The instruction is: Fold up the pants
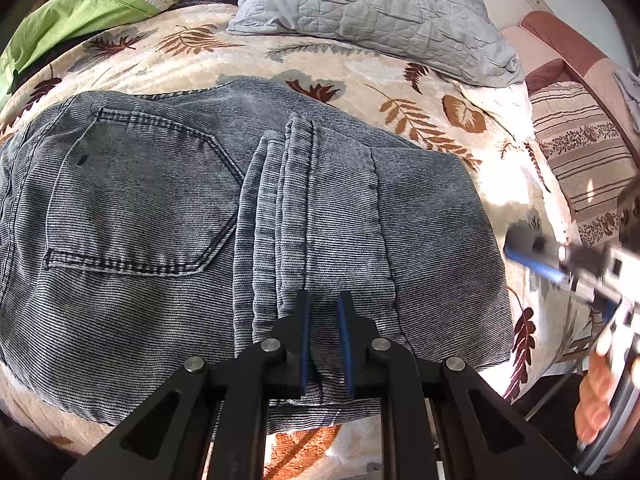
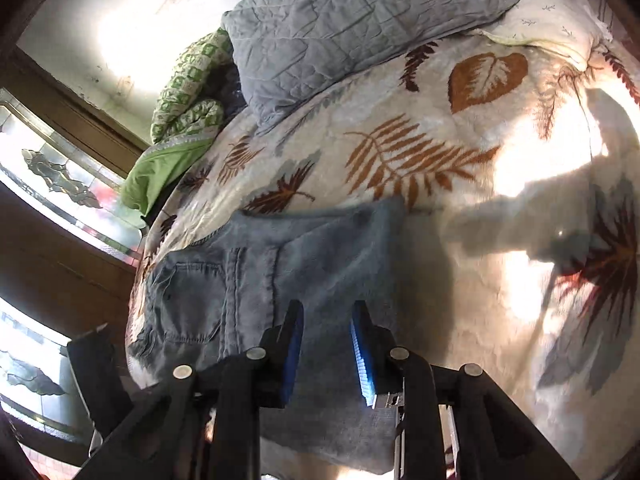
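The grey-blue jeans [image 1: 160,208] lie folded into a compact stack on the leaf-patterned bedspread [image 1: 420,92], back pocket [image 1: 136,196] facing up and the doubled leg hems laid across the middle. The left gripper [image 1: 323,312] hovers over the near edge of the stack, its blue-padded fingers parted by a narrow gap with nothing clamped between them. The right gripper [image 2: 327,320] sits off the stack's right side, its jaws spread somewhat wider, also empty. A quilted grey pillow [image 1: 368,12] rests beyond the jeans, with a green blanket [image 1: 80,12] at the far left.
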The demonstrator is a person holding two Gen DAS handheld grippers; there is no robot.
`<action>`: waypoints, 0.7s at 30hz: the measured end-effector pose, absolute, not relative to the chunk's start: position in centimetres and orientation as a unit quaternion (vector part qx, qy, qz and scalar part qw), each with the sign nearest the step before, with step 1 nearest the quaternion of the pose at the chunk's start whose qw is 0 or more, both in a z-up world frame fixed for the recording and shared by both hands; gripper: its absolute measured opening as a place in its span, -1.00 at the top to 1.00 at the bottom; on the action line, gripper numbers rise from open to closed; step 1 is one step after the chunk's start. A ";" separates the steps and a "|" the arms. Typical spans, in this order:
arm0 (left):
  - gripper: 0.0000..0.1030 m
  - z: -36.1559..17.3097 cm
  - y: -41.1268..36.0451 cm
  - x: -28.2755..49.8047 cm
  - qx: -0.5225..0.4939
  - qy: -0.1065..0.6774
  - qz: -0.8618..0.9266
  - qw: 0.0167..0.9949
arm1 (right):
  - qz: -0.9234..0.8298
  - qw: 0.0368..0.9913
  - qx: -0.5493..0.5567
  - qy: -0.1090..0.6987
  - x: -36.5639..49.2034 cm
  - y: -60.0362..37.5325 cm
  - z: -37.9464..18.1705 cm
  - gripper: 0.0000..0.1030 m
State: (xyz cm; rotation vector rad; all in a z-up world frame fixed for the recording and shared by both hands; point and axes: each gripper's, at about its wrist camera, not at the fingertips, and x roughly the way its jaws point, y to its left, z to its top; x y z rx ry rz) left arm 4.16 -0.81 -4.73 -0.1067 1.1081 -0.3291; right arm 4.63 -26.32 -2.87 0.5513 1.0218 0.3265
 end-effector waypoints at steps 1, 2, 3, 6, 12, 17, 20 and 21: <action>0.71 -4.7 -0.8 4.1 -0.051 0.523 -0.156 0.836 | 0.161 0.813 0.265 0.493 3.5 -26.1 -3.6 0.33; 0.71 -4.7 -0.8 4.1 -0.050 0.522 -0.155 0.837 | 0.161 0.805 0.267 0.505 2.7 -25.8 -4.6 0.20; 0.71 -4.7 -0.8 4.0 -0.048 0.523 -0.154 0.837 | 0.155 0.798 0.257 0.522 2.0 -25.2 -5.8 0.05; 0.71 -4.5 -1.1 3.8 -0.040 0.519 -0.153 0.840 | 0.151 0.816 0.240 0.503 0.5 -24.7 -5.7 0.05; 0.71 -4.5 -1.2 3.7 -0.042 0.513 -0.155 0.843 | 0.160 0.832 0.243 0.473 -1.2 -24.0 -4.0 -0.27; 0.71 -4.4 -0.7 3.5 -0.051 0.509 -0.165 0.843 | 0.139 0.830 0.241 0.484 -1.6 -23.9 -4.9 -0.27; 0.45 -3.8 0.2 3.2 -0.083 0.507 -0.174 0.840 | 0.146 0.857 0.226 0.439 -2.2 -23.6 -2.6 -0.27; 0.22 -3.4 0.6 3.0 -0.091 0.503 -0.175 0.841 | 0.149 0.862 0.218 0.433 -2.2 -23.4 -2.4 -0.29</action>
